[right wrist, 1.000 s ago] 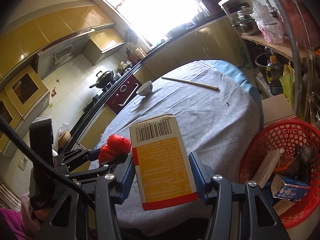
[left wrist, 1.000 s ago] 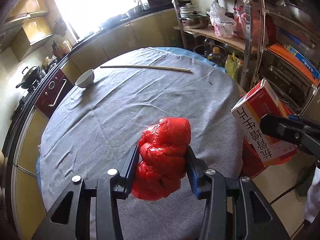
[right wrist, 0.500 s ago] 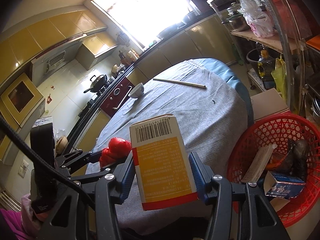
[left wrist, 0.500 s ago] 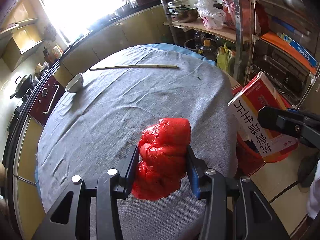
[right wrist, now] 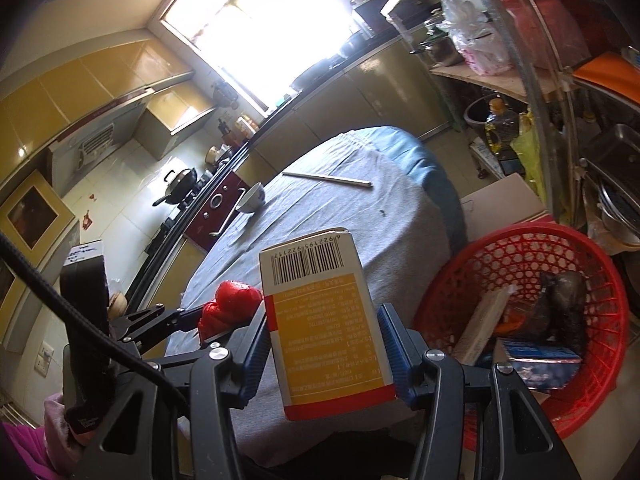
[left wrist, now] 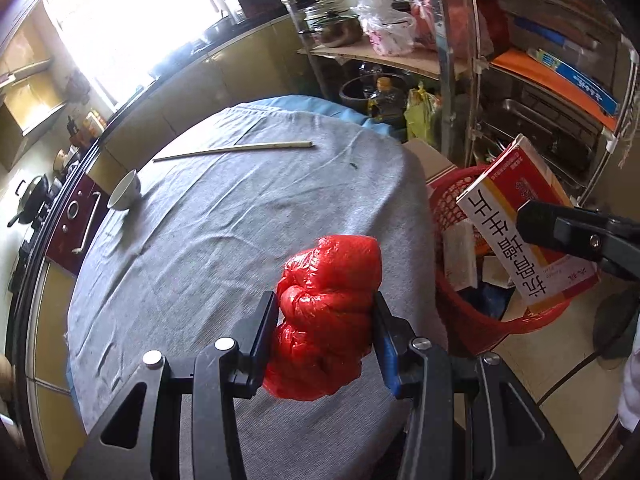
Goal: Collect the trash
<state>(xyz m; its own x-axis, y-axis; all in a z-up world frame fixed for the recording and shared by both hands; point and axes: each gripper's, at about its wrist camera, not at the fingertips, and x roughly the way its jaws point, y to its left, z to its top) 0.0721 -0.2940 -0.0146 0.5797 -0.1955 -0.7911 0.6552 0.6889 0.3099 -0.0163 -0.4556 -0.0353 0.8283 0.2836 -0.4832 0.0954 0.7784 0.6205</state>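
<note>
On the left side of the round table with the grey cloth [left wrist: 224, 240] sits a small white bowl [left wrist: 125, 191]. It is near the table's edge, close to the dark red stove front [left wrist: 74, 220]. Farther back on the cloth lies a long pale stick [left wrist: 234, 151], well apart from the bowl.

Nearer the middle, the left gripper [left wrist: 325, 330] squeezes a crumpled red plastic bag [left wrist: 326, 314] between its two black jaws. The bag bulges out above and below the jaws. It hangs over the near part of the cloth. In the right wrist view the same red bag [right wrist: 230, 306] shows at the left, pinched in that gripper.

The right gripper [right wrist: 324, 350] holds a tall cardboard box with a yellow face, a red stripe and a barcode [right wrist: 324, 320]. Its blue-padded jaws press on both sides of the box. The box stands almost upright.

To the right of the table, on the floor, is a round red plastic basket [right wrist: 592, 364]. Inside it lie a small blue box [right wrist: 538, 360], a flat pale box [right wrist: 482, 322] and something dark [right wrist: 562, 300]. In the left wrist view the cardboard box is up over the basket's rim [left wrist: 444, 196]. Behind the basket stands a metal shelf [left wrist: 474, 76] with pots and bags.
</note>
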